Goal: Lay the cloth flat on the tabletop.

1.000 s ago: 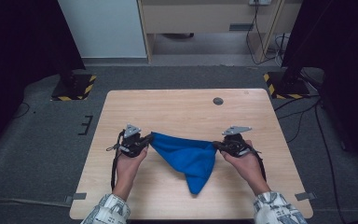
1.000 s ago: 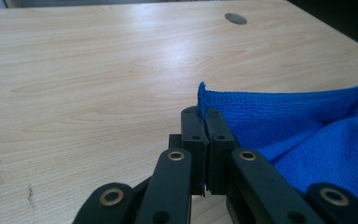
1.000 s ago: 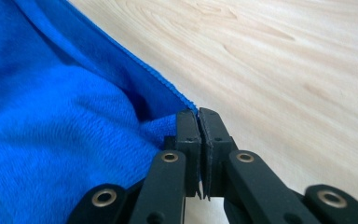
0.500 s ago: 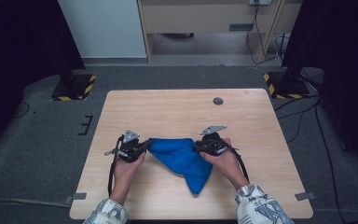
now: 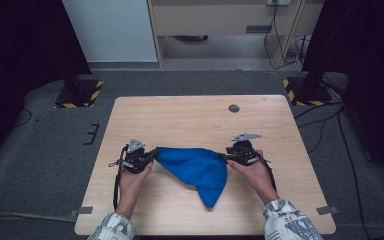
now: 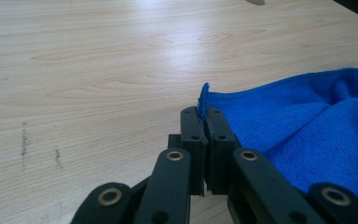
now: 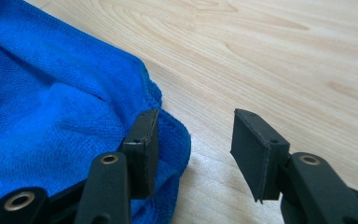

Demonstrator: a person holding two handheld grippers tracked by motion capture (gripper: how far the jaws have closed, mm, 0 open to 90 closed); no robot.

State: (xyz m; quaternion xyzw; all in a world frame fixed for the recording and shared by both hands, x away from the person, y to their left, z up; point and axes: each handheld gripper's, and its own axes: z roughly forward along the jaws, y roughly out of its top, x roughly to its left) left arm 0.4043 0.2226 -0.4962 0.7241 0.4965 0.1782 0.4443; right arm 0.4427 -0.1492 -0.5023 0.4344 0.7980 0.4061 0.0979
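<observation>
Across the near half of the wooden surface (image 5: 190,120) lies a blue cloth (image 5: 197,167), bunched into a rough triangle whose tip points toward the person, its upper edge stretched between the two hands. That edge runs fairly taut on the left because the left tongs (image 5: 152,154) are clamped hard on its corner; in the left gripper view the jaws meet with a thin fold of the cloth (image 6: 307,126) pinched between them and a bit of hem standing up above. On the other side the right tongs (image 5: 225,156) have just been opening: in the right gripper view the jaws stand apart, one resting over the cloth's rounded corner (image 7: 65,112), the other over bare wood, so nothing is pressed between them and that corner lies slack on the surface. My guess is that this corner has been laid down as part of a fold while the left end is kept anchored. No container is on the surface; a small dark round disc (image 5: 234,108) sits near its far edge.
</observation>
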